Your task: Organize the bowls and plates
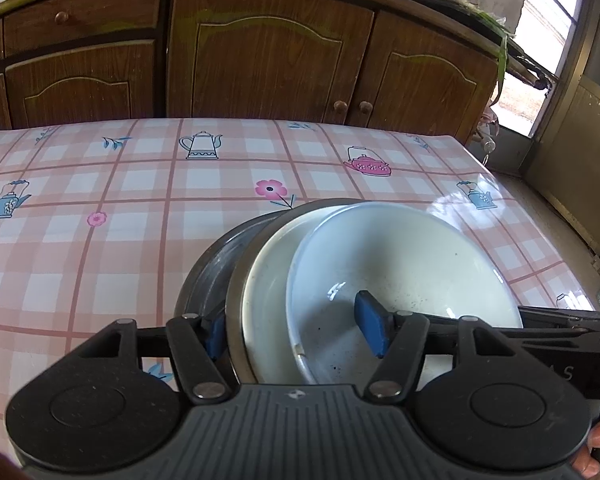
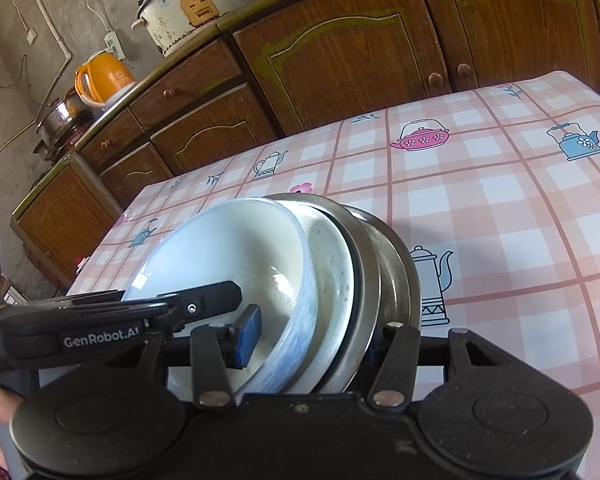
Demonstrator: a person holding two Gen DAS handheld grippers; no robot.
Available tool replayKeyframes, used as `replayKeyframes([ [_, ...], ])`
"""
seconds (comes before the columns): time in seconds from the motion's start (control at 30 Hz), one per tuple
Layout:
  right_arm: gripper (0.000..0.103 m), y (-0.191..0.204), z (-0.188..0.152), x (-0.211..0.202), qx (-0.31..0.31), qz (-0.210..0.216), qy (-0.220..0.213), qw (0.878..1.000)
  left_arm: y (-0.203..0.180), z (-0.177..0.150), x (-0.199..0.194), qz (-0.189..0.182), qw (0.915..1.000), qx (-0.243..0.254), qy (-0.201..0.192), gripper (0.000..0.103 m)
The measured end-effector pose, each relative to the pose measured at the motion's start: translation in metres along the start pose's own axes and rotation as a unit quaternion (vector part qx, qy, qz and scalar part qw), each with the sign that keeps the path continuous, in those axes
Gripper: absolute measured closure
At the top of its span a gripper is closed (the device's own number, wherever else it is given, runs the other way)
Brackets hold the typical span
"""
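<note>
Left wrist view, left to right: steel plate [image 1: 208, 276] outermost, then cream bowl [image 1: 268, 280] nested in it, then white bowl [image 1: 400, 264] innermost, all tilted as one stack above the checked table [image 1: 100, 240]. Left tongs [image 1: 296, 330] straddle the stack's near rim: one blue pad on the steel plate's outer side, the other inside the white bowl, so they pinch the stack through all rims. Right of the stack, the other tool's black arm reaches in.

Right wrist view, left to right: white bowl [image 2: 228, 256], cream bowl [image 2: 332, 280], steel plate [image 2: 392, 276]. Right tongs [image 2: 316, 340] clamp the same stack from the opposite rim, blue pad inside the white bowl; the far pad is hidden behind the steel plate, contact there likely but unseen.

Handling, as judgement: rigid stack, probably fairly heavy together; glazed bowls slick and chip-prone, steel hard and slippery. Nested pieces can slide against each other when tilted. Best hold is at the rims on opposite sides, keeping the stack level and setting it down gently on the table.
</note>
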State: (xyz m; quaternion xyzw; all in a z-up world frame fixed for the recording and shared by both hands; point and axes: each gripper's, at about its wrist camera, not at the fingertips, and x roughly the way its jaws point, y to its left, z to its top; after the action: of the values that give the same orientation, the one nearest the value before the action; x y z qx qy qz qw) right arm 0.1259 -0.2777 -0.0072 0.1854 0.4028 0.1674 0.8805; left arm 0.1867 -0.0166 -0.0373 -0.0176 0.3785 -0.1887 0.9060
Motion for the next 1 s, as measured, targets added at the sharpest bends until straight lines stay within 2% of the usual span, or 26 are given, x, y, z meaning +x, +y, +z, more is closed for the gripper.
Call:
replayKeyframes([
  [0.1, 0.038, 0.000, 0.000, -0.001, 0.004, 0.000, -0.003, 1.000, -0.008, -0.003, -0.001, 0.023, 0.9990, 0.036, -0.015, 0.039],
  [0.43, 0.037, -0.001, 0.002, 0.000, 0.003, 0.003, -0.003, 1.000, -0.011, -0.011, -0.004, 0.040, 0.9970, 0.057, -0.034, 0.040],
  [0.5, 0.032, -0.003, 0.001, -0.002, 0.011, 0.002, -0.010, 1.000, -0.014, -0.014, -0.005, 0.046, 0.9964, 0.059, -0.041, 0.041],
  [0.67, 0.028, 0.002, -0.002, -0.010, -0.010, -0.025, -0.027, 0.999, -0.019, -0.017, -0.006, 0.060, 0.9941, 0.071, -0.054, 0.041],
  [1.0, 0.027, 0.015, -0.005, -0.043, -0.051, -0.088, -0.082, 0.991, -0.021, -0.014, -0.005, 0.069, 0.9937, 0.073, -0.050, 0.041],
])
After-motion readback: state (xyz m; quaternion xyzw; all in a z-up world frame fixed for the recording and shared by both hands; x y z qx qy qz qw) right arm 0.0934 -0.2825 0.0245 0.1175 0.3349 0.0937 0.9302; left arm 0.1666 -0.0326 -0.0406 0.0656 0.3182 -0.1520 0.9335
